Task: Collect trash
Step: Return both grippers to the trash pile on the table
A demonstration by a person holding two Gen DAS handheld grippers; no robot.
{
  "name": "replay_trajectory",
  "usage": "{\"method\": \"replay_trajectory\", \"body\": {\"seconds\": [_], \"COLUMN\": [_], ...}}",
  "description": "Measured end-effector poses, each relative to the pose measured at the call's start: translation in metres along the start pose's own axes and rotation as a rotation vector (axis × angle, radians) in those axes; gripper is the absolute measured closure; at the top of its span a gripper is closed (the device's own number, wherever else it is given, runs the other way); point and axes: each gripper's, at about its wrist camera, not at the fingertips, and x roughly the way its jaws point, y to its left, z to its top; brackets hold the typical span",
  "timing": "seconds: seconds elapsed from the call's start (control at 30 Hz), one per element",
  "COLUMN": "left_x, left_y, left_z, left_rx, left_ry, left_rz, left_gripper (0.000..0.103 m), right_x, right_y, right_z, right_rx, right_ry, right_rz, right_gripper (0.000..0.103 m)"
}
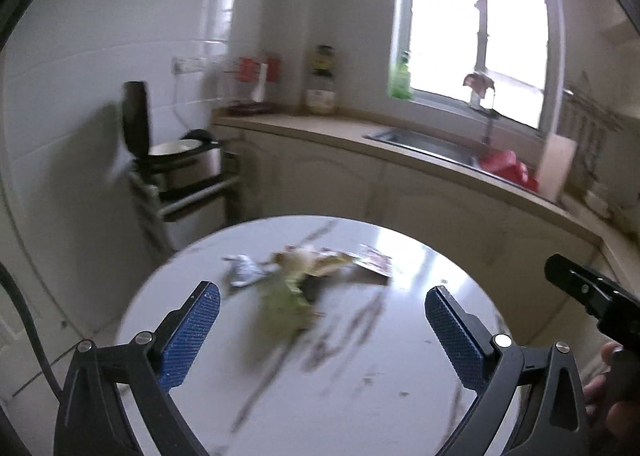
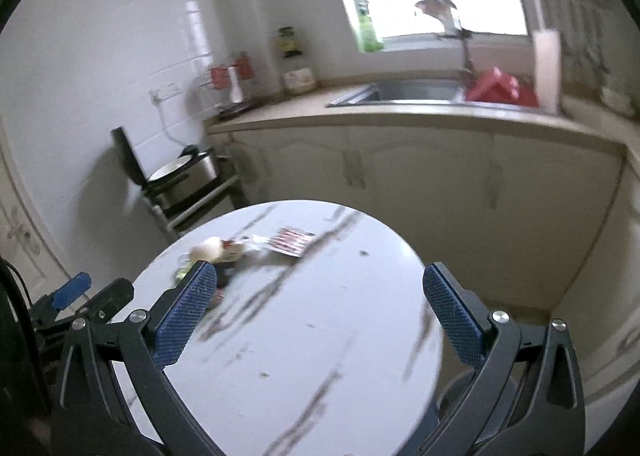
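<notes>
Both left gripper [image 1: 322, 310] and right gripper [image 2: 320, 296] jaws wide, empty, above round bench [image 1: 420, 396]; trash pile [image 1: 304, 276] lies just ahead of left jaws, ahead-left of right jaws, stretched crosswise, left hand likely nearer.

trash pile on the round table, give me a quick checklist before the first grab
1. Left gripper jaws wide and empty: ok.
2. Right gripper jaws wide and empty: ok.
3. Trash pile in sight on the round table: ok, it lies toward the far side.
4. Single pieces told apart: cannot tell; motion blur merges them, though a crumpled silver wrapper and a red-printed packet stand out.
5. Grippers apart from each other: ok, the right one sits off at the edge of the left view.
6. A bin or bag to drop trash into: cannot tell, none shows clearly.
</notes>
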Motion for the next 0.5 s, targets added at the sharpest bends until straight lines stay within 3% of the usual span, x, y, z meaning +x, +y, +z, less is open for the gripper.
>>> {"method": "replay_trajectory", "body": {"seconds": [0.3, 0.5], "left_x": [-0.030, -0.021], "left_y": [0.025, 0.025], "left_z": [-0.011, -0.019], "left_rx": [-0.047, -0.055], "left_ry": [-0.039, -0.004], "left_rz": [0.082, 0.092], "left_gripper": [0.001, 0.001], "right_x": [0.002, 0.013], "right_y": [0.078, 0.095], "right_z": [0.007, 0.005], "right_rx": [-0.155, -0.197], "right_ry": [-0.038, -0.035], "right_rz": [0.022, 0.006], "right_gripper": [0.000, 0.000]}}
